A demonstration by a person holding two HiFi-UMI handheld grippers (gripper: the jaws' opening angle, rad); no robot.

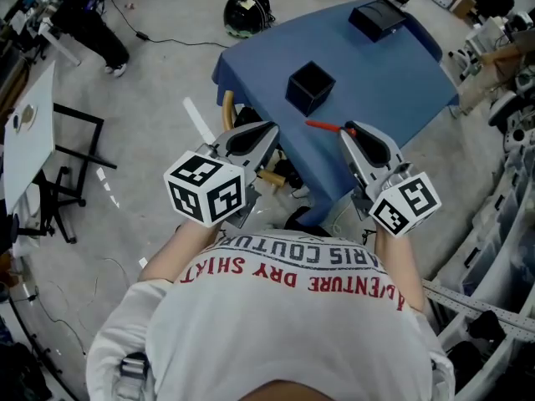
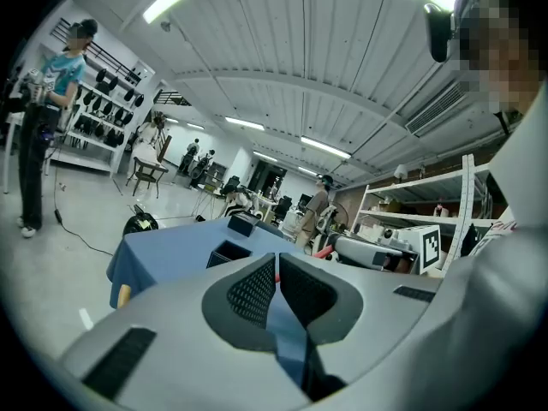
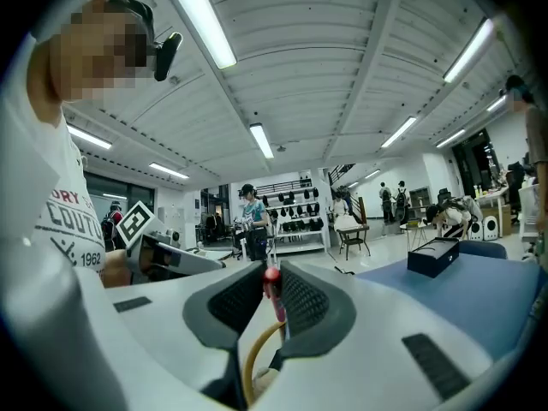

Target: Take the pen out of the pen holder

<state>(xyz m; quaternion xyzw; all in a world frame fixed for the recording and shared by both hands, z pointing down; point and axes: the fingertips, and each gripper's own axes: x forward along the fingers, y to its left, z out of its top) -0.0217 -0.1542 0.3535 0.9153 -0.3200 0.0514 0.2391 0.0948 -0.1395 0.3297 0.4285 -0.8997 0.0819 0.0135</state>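
Pen (image 1: 324, 126) clear of holder (image 1: 310, 87), pinched in R gripper (image 1: 347, 129) over tabletop's (image 1: 393, 73) near edge. L gripper (image 1: 272, 132) closed, empty. Extraction looks done; next prob. lay pen down w/o dropping.

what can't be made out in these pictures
- Holder inside: only a dark opening in the head view and the left gripper view; any other pens cannot be told.
- Pen: its back end is hidden between the jaws of the right gripper in the head view; the right gripper view shows it end-on only.
- Box: what it holds; small and dark in every view.
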